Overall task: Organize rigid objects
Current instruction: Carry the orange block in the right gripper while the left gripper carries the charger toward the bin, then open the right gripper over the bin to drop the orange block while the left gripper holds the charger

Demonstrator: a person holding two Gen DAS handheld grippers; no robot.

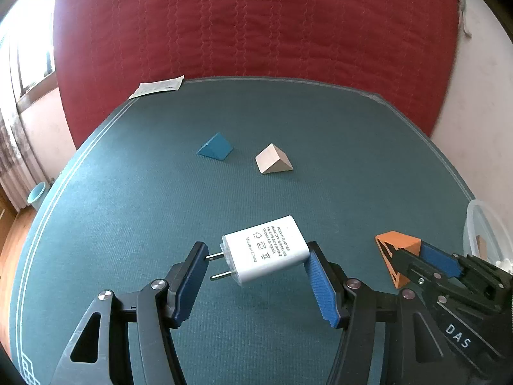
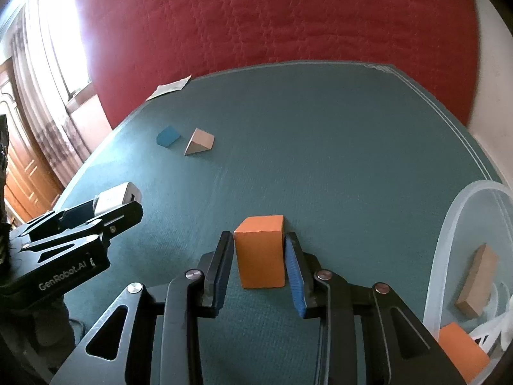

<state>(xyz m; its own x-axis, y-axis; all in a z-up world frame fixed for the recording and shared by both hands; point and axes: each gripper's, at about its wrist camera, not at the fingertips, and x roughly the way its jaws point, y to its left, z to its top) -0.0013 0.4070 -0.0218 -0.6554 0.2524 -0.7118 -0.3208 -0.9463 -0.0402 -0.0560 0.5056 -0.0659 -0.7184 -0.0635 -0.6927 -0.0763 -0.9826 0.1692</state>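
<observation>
My left gripper (image 1: pixel 256 248) is shut on a white power adapter (image 1: pixel 266 253), held end to end: the prongs meet the left pad and the body meets the right pad. The right wrist view shows that adapter (image 2: pixel 117 197) at the left. My right gripper (image 2: pixel 258 239) is shut on an orange wooden block (image 2: pixel 259 253), a pad pressed on each side, low over the teal table mat (image 2: pixel 320 160). The left wrist view shows that block (image 1: pixel 397 243) at the right. Farther back on the mat lie a blue wedge (image 1: pixel 215 147) and a plain wooden wedge (image 1: pixel 274 159), side by side.
A clear plastic bin (image 2: pixel 449 218) stands at the right edge of the table, holding a wooden block (image 2: pixel 477 280) and another orange block (image 2: pixel 458 353). A slip of paper (image 1: pixel 158 86) lies at the far left corner. A red quilted surface rises behind the table.
</observation>
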